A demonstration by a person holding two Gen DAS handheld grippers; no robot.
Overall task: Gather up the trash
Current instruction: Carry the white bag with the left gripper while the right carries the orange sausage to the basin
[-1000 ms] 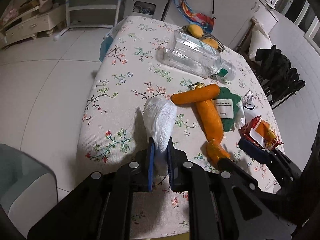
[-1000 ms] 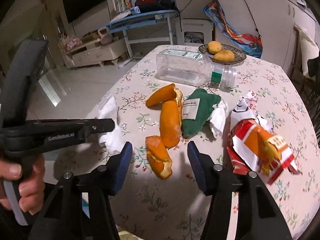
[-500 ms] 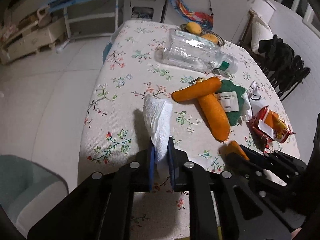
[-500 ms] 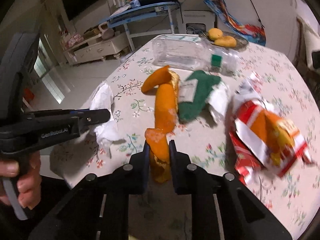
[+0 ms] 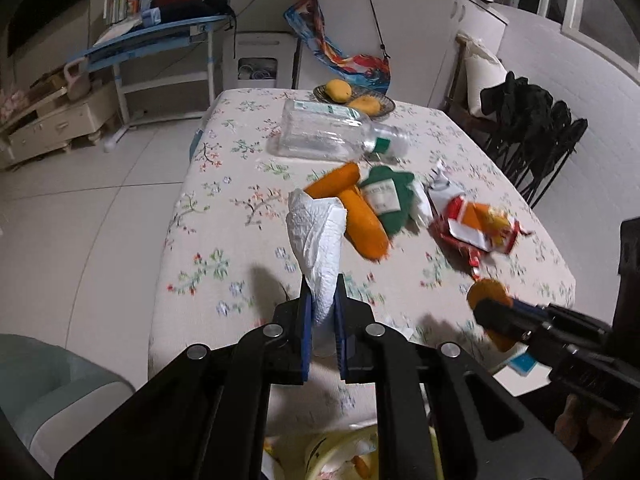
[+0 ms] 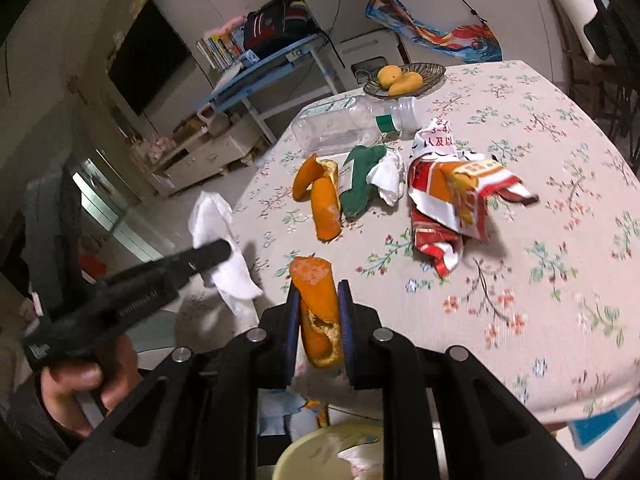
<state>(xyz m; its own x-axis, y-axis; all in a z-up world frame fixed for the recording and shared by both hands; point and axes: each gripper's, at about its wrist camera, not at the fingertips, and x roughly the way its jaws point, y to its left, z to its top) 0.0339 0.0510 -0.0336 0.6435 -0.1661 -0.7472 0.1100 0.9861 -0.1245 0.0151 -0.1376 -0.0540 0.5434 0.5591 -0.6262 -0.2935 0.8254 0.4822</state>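
Now both grippers are loaded, so the step in hand reads as the carry to the bin. The left gripper has its fingers clamped on a crumpled white tissue, which sticks up from between the blue pads and hangs clear of the tabletop near its front edge. The right gripper has its fingers pressed tight on a piece of orange peel, held upright with its torn end toward the camera, also above the front edge of the tabletop.

Below both grippers, at the bottom of each view, a pale yellow bin shows its rim; something white and an orange scrap seem to lie in it, though blur makes that hard to say for sure.

Still lying on the cloth are two more peel strips, a green wrapper touching them, a red and white snack bag just beside that, and a clear bottle on its side behind. The fruit bowl at the back is likely not trash.

The next move calls for bringing each gripper back over the bin mouth and parting the fingers only once the load hangs above it. The tissue is light and may cling to a pad, and the peel may stick, so a small shake could be needed.
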